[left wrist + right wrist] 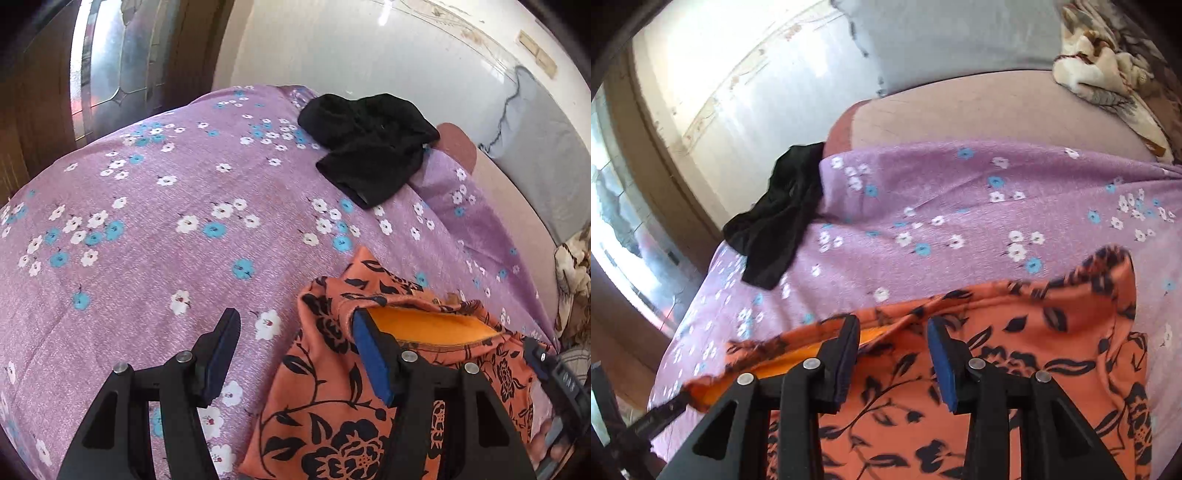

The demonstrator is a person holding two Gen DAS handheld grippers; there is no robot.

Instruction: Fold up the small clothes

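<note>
Lying on the purple flowered bed sheet (147, 229), the soft, floppy orange cloth with black flowers (325, 398) looks light. Both the left claw (295, 354) and right claw (892, 354) hang released. Pinch its edge.

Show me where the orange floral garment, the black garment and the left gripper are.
orange floral garment (1015, 332): right wrist view, its patterned outer side.
black garment (369, 144): left wrist view, its crumpled middle.
left gripper (295, 354): left wrist view, between its fingertips.
</note>
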